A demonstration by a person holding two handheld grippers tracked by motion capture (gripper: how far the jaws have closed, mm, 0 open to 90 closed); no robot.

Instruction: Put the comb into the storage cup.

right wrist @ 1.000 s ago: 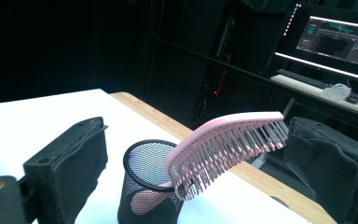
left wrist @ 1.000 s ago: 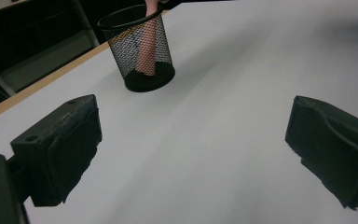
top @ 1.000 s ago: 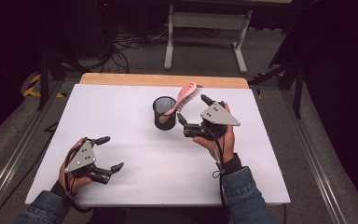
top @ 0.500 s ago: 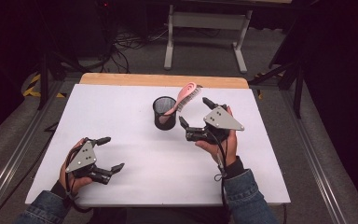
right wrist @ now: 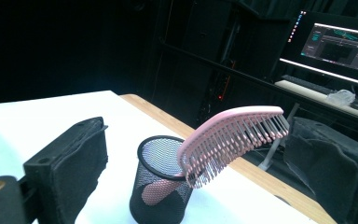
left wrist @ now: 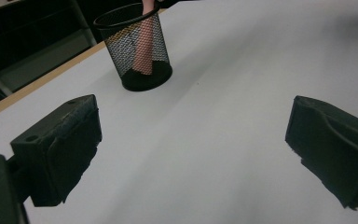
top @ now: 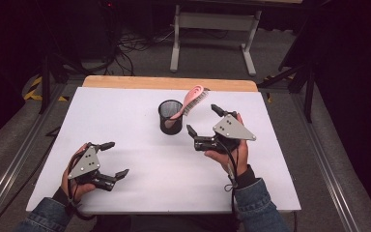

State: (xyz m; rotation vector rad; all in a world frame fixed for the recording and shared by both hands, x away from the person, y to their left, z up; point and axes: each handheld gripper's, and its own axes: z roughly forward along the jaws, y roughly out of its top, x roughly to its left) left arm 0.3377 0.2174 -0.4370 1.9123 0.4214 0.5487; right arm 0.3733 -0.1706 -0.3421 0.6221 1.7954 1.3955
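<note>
The left gripper (top: 107, 159) is held low near the table's (top: 125, 106) front left corner, jaws wide apart with nothing between them. Further right, the pink hairbrush (top: 189, 102) is stood handle-down in the black mesh cup (top: 170, 117), tilted so its bristled head points up and to the right; no writing can be made out on it. The right gripper (top: 203, 119) is parked just beside the cup, jaws spread and empty too.

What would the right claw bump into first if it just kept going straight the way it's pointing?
Probably the pink hairbrush, whose bristled head leans out of the black mesh cup. Both sit right between the open right claw jaws, though depth is hard to judge.
</note>
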